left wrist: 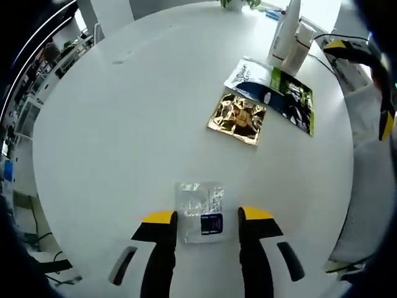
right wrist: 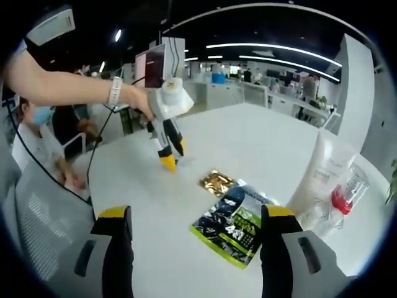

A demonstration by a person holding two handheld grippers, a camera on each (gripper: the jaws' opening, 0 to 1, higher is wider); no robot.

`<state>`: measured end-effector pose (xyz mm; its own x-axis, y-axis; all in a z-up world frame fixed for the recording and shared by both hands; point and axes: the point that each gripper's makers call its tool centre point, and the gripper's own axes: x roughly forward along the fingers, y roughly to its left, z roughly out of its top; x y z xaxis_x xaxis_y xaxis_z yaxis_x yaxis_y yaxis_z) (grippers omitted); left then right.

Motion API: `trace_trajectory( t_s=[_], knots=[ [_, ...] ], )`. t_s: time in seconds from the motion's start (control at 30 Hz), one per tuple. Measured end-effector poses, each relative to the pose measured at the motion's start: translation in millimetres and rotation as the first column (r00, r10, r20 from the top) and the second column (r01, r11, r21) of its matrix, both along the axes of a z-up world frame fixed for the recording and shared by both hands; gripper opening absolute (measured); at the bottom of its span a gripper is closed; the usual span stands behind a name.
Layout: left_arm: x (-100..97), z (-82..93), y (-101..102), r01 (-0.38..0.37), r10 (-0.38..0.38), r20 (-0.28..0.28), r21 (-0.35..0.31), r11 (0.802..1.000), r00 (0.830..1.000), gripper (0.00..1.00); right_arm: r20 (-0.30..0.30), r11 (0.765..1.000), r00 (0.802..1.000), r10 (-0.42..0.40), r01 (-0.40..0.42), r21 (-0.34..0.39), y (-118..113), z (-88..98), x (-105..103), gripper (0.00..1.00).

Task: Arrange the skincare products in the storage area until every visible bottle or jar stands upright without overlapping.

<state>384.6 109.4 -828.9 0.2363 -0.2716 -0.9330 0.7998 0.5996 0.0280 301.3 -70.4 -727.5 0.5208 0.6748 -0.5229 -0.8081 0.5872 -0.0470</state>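
Observation:
On the white round table (left wrist: 124, 124), a clear sachet (left wrist: 200, 210) with a dark blue label lies flat between the spread jaws of my left gripper (left wrist: 208, 216), which is open. Farther off lie a gold foil packet (left wrist: 237, 117) and a dark green-edged packet (left wrist: 279, 93), with two white bottles (left wrist: 288, 37) standing behind them. My right gripper (right wrist: 197, 217) is open and holds nothing above the dark packet (right wrist: 234, 226). Beyond are the gold packet (right wrist: 217, 182), a white tube (right wrist: 324, 177) and a clear bottle with a red part (right wrist: 343, 197). A hand holds the left gripper (right wrist: 169, 158) tip-down on the table.
A grey mesh chair (right wrist: 43, 217) stands at the table's near edge, and a masked person (right wrist: 34, 133) sits beyond it. A green plant (left wrist: 239, 3) is at the far rim. The right gripper (left wrist: 356, 59) shows beside the table's right edge.

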Motion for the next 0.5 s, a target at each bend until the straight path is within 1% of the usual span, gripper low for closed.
trace_trajectory(
  t_s=[0.17,0.23,0.33,0.37,0.5],
  knots=[
    [-2.1,-0.5,0.4,0.027,-0.027,-0.005,0.006,1.000,1.000,0.41,0.002,1.000,1.000,0.006,-0.006,-0.003,1.4,-0.1,-0.7,0.85],
    [-4.0,-0.6,-1.9,0.036,-0.036,-0.006,0.009,0.999,0.999,0.41,0.000,1.000,1.000,0.008,-0.008,-0.005,1.0,-0.6,-1.4,0.85],
    [-8.8,0.4,-7.7,0.072,-0.072,-0.001,0.017,0.997,0.997,0.41,-0.001,1.000,1.000,0.007,-0.007,-0.005,0.3,-1.1,-2.0,0.85],
    [-7.7,0.3,-6.3,0.080,-0.080,-0.001,0.018,0.997,0.997,0.41,-0.001,1.000,1.000,0.007,-0.007,-0.006,-0.1,-1.1,-2.1,0.85],
    [-11.7,0.1,-13.2,0.100,-0.100,-0.004,0.010,0.995,0.995,0.41,0.000,1.000,1.000,-0.003,0.003,-0.002,-2.5,-0.5,-1.0,0.85]
  ],
)
